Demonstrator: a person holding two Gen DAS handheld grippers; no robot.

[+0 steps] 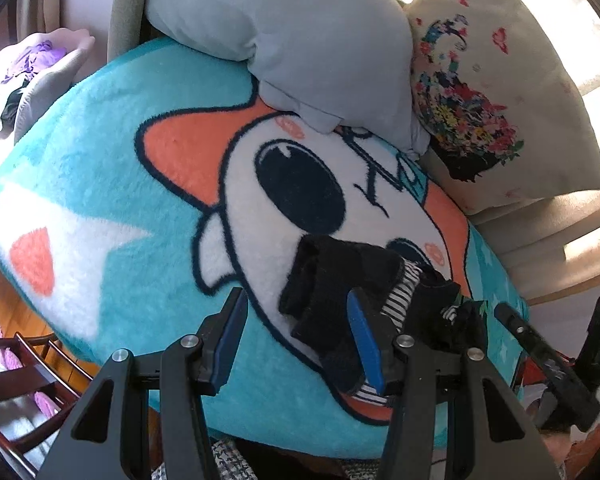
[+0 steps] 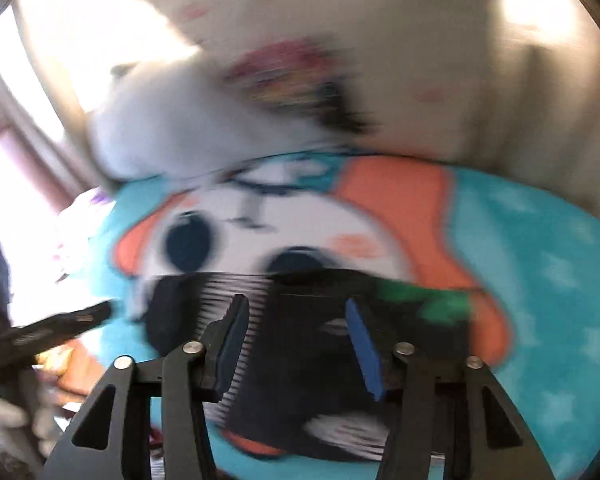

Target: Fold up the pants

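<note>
Item: pants, bunched on blanket. Our left gripper and right gripper: released, empty. We grip opposite edges, spreading flat.

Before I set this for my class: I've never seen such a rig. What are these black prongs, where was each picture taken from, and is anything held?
A person holds a tool in each hand; no robot. Each tool ends in blue-padded tongs, with a camera looking along them. One picture comes from the left tongs, the blurred one from the right tongs. Black pants with a striped part lie on a cartoon blanket, cushions behind. Both tongs stand open over the pants; nothing looks gripped.
</note>
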